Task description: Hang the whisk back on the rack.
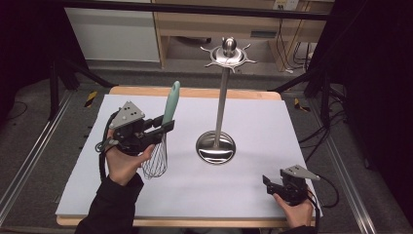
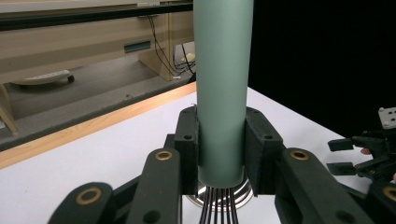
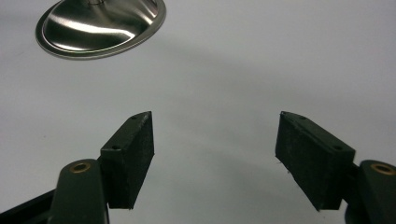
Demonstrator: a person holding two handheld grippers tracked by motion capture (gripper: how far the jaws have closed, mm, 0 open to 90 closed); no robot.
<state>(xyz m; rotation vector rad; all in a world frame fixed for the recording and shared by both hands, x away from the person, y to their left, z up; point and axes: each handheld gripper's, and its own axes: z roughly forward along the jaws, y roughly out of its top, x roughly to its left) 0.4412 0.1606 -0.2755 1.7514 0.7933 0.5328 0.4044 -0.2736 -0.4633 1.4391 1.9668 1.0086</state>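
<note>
Your left claw [image 1: 164, 124] clamped on the whisk [image 1: 162, 141] handle, held above the table [image 1: 272, 122], long axis near upright, green handle up, wires down, no writing readable, your right claw [image 3: 215, 154] agape near the stand [image 1: 218, 131].

Even overhead light, dark surroundings

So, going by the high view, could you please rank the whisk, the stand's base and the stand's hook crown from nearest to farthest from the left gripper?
1. Whisk, clamped in the left gripper.
2. Stand's base, on the mat to its right.
3. Hook crown, high atop the pole, farthest back.
</note>
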